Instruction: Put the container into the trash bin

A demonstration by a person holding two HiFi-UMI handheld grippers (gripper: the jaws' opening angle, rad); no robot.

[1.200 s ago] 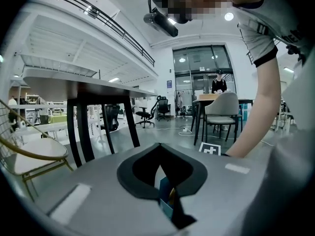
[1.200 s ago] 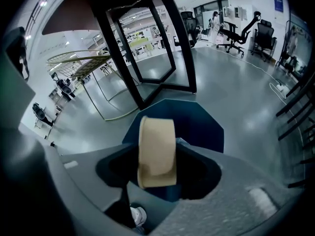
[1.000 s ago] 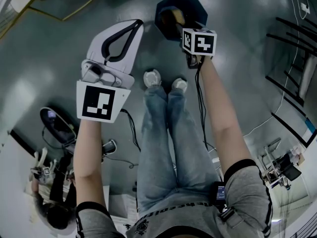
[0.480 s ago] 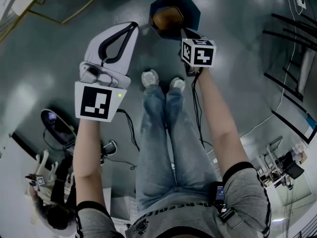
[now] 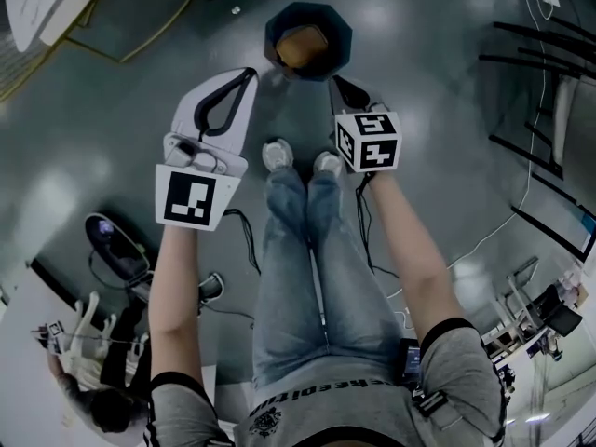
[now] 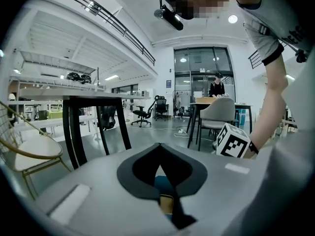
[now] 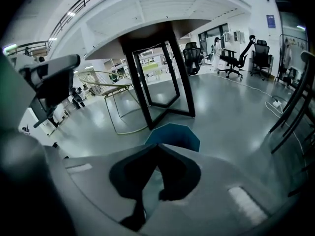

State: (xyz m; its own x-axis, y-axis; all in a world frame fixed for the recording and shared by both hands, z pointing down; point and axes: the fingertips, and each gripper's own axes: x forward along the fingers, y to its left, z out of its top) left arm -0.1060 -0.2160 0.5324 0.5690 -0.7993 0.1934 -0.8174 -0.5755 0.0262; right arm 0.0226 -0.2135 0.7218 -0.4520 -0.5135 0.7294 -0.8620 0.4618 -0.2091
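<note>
- Container (image 5: 300, 47) in the head view: a tan thing lying inside the dark blue trash bin (image 5: 333, 28), which stands on the floor (image 5: 419, 82) just ahead of the person's shoes. As I judge it, the drop is done.
  - The right gripper (image 5: 333, 80) points at the bin's near rim, its fingers clenched on nothing. The container lies ahead of them and a little to their left.
  - The left gripper (image 5: 250, 71) sits just beside the bin's left side, tips together and empty. Both hands are close to the bin, and the right looks slightly nearer the rim.
  - Its long axis I cannot tell from here.
- Left gripper view: the fingers (image 6: 173, 156) meet at their tips and grasp nothing. Through the gap below them a sliver of the bin (image 6: 162, 183) and the tan container (image 6: 166, 203) shows, so it lies ahead of and below this hand.
- Right gripper view: the tips are pressed together with nothing between. The bin (image 7: 172, 135) stands straight ahead beyond them, its inside hidden, so the container cannot be seen here.
</note>
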